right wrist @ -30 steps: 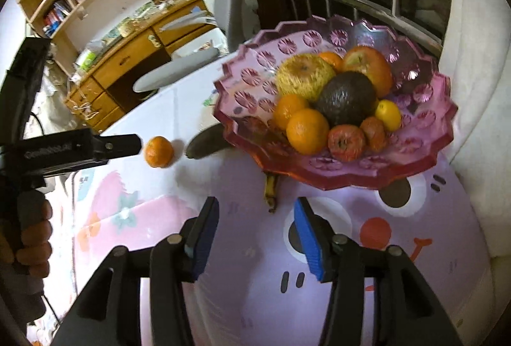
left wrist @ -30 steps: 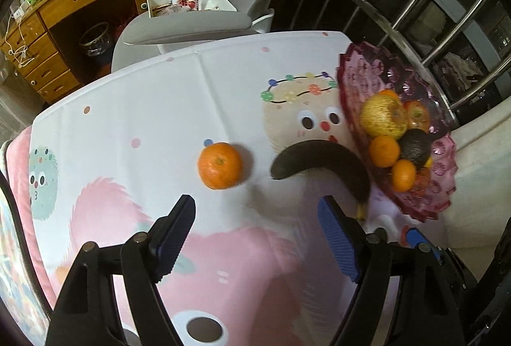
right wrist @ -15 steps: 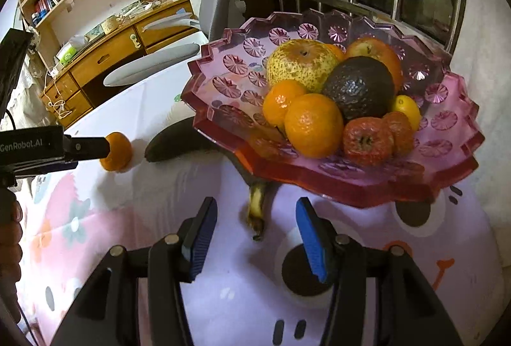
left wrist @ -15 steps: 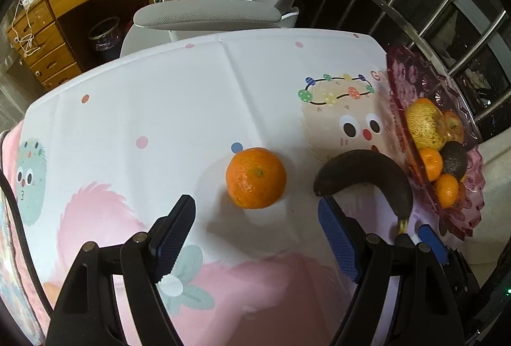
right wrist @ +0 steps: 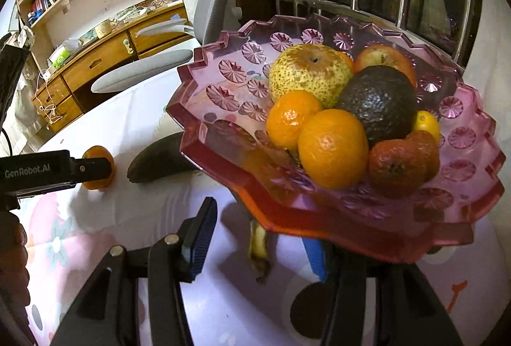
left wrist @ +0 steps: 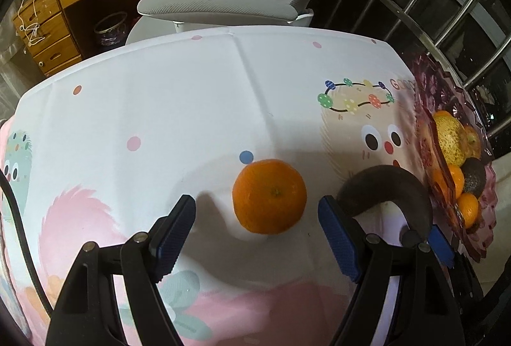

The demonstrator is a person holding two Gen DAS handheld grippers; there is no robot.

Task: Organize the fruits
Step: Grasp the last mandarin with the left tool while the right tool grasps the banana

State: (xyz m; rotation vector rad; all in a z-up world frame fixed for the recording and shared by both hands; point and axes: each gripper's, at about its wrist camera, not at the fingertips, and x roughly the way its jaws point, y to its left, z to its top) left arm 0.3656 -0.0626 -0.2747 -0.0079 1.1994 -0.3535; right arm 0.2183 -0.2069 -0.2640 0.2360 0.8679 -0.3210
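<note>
Pink dish heaped with fruit; both grippers lower than before, left gripper and right gripper unclenched, empty.

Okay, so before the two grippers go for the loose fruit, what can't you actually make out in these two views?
- Banana, right wrist view: its middle is hidden under the pink fruit bowl; only the dark end and the stem tip show.
- Right gripper: one pad is mostly behind the bowl's rim.
- Orange, right wrist view: partly covered by the left gripper's finger.
- Bowl, left wrist view: squeezed at the frame edge, so its fruit is not countable.
</note>
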